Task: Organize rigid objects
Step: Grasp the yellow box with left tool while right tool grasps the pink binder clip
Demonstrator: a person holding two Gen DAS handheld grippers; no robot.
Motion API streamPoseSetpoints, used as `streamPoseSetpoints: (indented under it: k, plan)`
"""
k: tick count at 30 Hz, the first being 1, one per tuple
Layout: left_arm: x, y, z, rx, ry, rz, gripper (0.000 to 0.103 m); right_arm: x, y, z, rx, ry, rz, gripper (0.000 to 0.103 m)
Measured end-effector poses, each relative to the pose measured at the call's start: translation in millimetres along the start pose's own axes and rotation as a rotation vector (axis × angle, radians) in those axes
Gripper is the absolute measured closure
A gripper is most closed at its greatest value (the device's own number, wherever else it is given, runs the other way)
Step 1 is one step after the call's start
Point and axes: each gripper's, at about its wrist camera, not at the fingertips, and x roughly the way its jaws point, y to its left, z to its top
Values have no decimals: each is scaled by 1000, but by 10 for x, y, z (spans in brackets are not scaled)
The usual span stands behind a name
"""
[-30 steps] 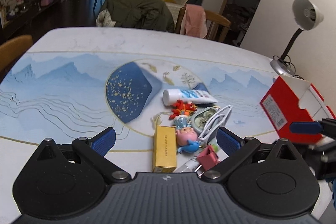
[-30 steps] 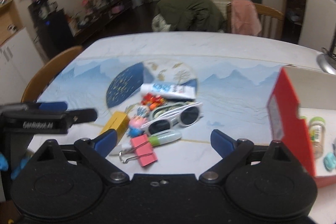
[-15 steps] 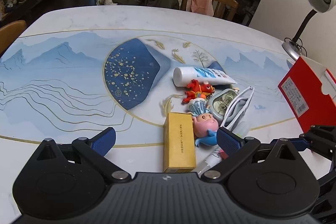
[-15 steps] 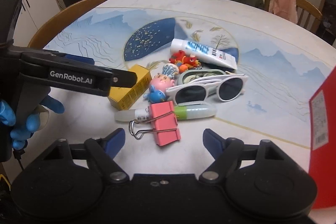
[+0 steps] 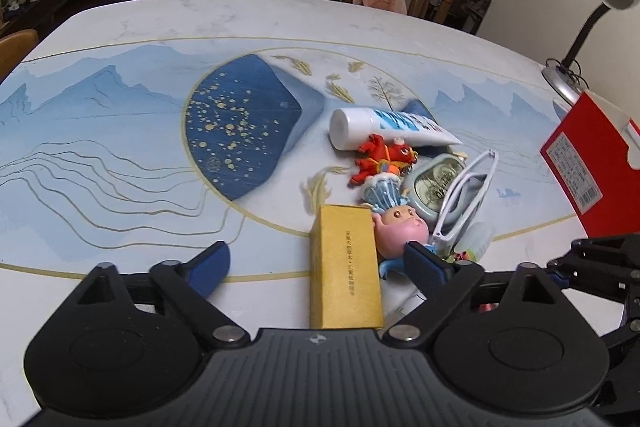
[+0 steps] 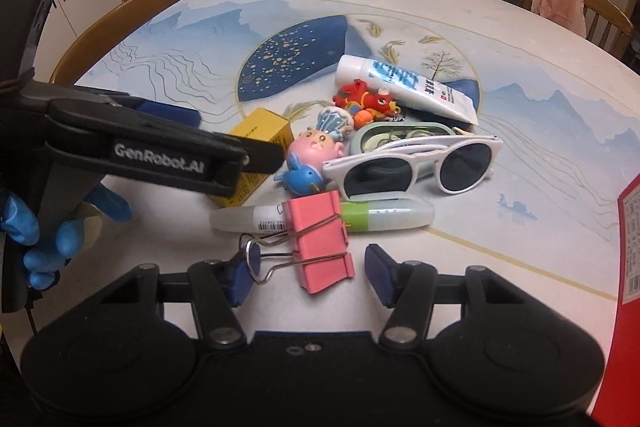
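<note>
Binder clip (image 6: 322, 241), pink, lies nearest the right gripper (image 6: 306, 277), just before the glue stick (image 6: 320, 217); jaws closing around it, pads not yet pressing. Left gripper (image 5: 316, 265) spread, closing astride the yellow box (image 5: 346, 263). Advise centring on the clip body, clear of wire handles

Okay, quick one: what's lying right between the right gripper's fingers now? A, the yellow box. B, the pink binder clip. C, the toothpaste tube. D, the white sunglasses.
B: in the right wrist view the pink binder clip lies between the closing right gripper, its pads not yet pressing it; the sunglasses, yellow box and tube lie farther off.
</note>
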Motion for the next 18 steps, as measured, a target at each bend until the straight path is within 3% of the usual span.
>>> streamPoseSetpoints:
  k: [1, 3, 7, 12, 18]
  plan:
    - [12, -6, -6, 5, 3, 1, 14, 8, -2, 3, 0, -1, 2, 49]
    - [30, -8, -12, 9, 9, -6, 28, 18, -8, 12, 1, -4, 2, 52]
    - [36, -33, -23, 27, 6, -12, 36, 35, -11, 23, -3, -8, -4, 55]
    - [29, -61, -27, 44, 4, -30, 57, 30, -5, 25, -9, -11, -19, 61]
    - [9, -92, -30, 55, 4, -47, 71, 8, -3, 27, -14, -23, -44, 68]
